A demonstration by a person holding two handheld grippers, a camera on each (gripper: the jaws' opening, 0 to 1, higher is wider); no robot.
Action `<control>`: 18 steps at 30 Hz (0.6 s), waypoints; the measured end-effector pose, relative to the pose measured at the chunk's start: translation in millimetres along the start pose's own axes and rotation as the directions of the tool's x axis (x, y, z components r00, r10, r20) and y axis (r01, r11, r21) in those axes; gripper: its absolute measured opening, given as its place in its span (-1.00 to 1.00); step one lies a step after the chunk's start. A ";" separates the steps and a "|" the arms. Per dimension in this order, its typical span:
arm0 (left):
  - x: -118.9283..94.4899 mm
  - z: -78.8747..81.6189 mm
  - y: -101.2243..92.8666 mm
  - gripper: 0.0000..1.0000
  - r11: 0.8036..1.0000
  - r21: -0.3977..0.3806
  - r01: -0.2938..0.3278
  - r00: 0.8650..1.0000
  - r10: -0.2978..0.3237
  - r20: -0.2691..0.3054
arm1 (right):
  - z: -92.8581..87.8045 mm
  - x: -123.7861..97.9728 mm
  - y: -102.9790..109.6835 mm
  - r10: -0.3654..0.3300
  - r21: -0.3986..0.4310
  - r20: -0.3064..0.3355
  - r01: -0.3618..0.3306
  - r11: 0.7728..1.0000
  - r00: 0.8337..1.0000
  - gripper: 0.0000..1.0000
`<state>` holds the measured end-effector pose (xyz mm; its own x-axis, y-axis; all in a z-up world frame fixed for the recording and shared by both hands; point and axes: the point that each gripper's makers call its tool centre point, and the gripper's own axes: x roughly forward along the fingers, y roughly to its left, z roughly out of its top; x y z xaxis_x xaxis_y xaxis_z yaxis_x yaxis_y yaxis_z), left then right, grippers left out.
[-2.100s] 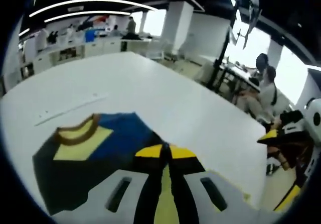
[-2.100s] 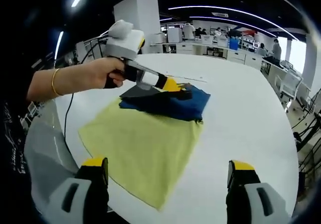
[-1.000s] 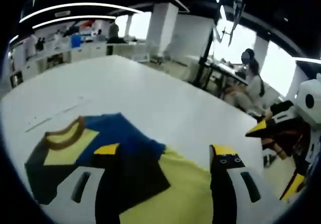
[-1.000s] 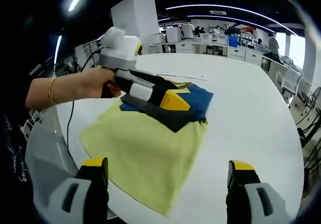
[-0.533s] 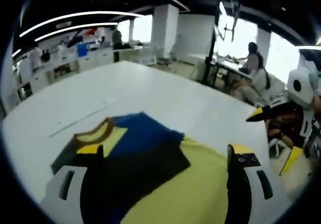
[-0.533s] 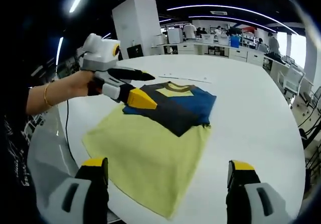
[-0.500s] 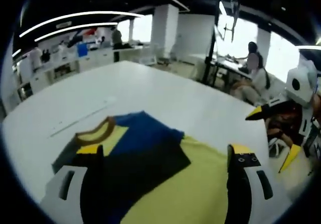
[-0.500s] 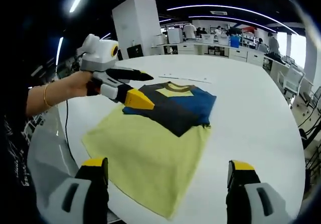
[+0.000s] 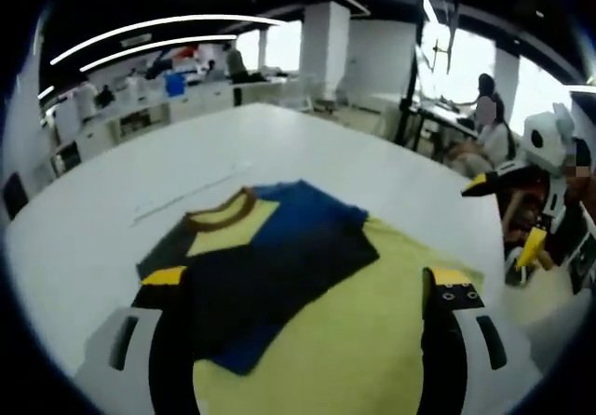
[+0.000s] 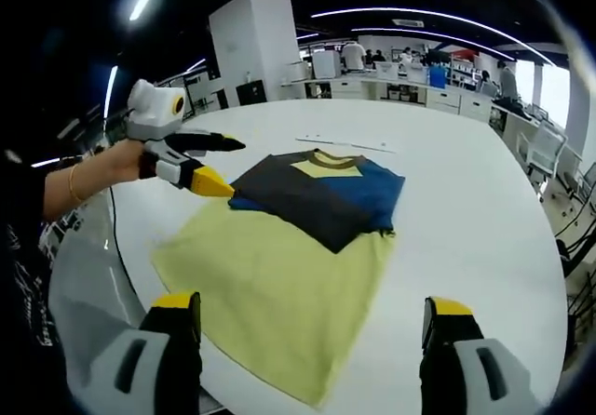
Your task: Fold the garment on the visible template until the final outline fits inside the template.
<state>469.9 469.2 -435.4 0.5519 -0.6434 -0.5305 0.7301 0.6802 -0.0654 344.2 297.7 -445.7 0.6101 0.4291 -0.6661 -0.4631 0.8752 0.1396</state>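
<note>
Folded garment [image 10: 321, 194], dark grey and blue with a yellow panel and brown collar, lies on the far end of the yellow template cloth [image 10: 279, 294], on a white table [image 10: 466, 210]. Its blue edge overhangs the template's far edge. A thin pale strip [image 10: 345, 144] lies on the table beyond the collar, apart from the garment.

Left gripper [image 10: 216, 166] held in a hand [image 10: 121, 164] off the template's left side, jaws spread, gripping nothing. Right gripper [image 10: 312, 327]: jaws wide apart over the template's near edge, empty.

Left gripper view: garment [image 9: 261, 257] ahead between its own spread jaws; right gripper [image 9: 507, 220] at far right, jaws parted. Seated people and desks behind.
</note>
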 end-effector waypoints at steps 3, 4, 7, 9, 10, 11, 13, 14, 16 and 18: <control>-11.3 -10.1 3.6 0.98 1.000 0.012 -0.010 1.000 0.010 -0.007 | -2.7 1.2 1.2 0.002 0.004 -0.006 -0.002 1.000 1.000 0.99; -14.1 -13.3 4.6 0.98 1.000 0.014 -0.013 1.000 0.013 -0.010 | -3.7 1.5 1.2 0.002 0.005 -0.007 -0.002 1.000 1.000 0.99; -24.1 -24.2 8.2 0.98 1.000 0.016 -0.022 1.000 0.023 -0.009 | -8.1 2.9 2.0 0.004 0.010 -0.018 -0.004 1.000 1.000 0.99; -28.2 -31.2 8.4 0.97 0.999 0.021 -0.026 1.000 0.027 -0.016 | -10.2 3.8 2.4 0.004 0.016 -0.020 -0.003 1.000 1.000 0.99; -30.5 -35.1 8.4 0.97 0.999 0.026 -0.031 0.999 0.031 -0.020 | -11.5 4.2 2.9 0.005 0.019 -0.020 -0.005 1.000 1.000 0.99; -34.0 -40.9 7.4 0.97 0.999 0.035 -0.032 0.999 0.033 -0.028 | -13.1 4.8 3.5 0.007 0.024 -0.021 -0.006 1.000 1.000 0.99; -39.0 -50.2 7.1 0.95 0.998 0.042 -0.040 0.998 0.042 -0.044 | -16.5 6.3 3.9 0.008 0.030 -0.028 -0.007 1.000 1.000 0.98; -41.1 -53.1 6.6 0.94 0.998 0.044 -0.041 0.998 0.043 -0.044 | -19.2 7.2 4.8 0.011 0.031 -0.036 -0.010 0.999 0.999 0.97; -45.4 -60.5 3.3 0.92 0.998 0.041 -0.036 0.998 0.038 -0.046 | -22.1 8.1 7.1 0.016 0.031 -0.042 -0.015 0.999 0.999 0.96; -51.3 -67.7 0.0 0.88 0.999 0.042 -0.032 0.998 0.034 -0.050 | -25.5 9.3 9.8 0.026 0.035 -0.048 -0.024 0.999 0.999 0.96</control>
<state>414.3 526.0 -465.5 0.5556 -0.6012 -0.5744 0.7281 0.6853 -0.0131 329.0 304.6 -469.2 0.5663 0.4403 -0.6967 -0.4550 0.8719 0.1812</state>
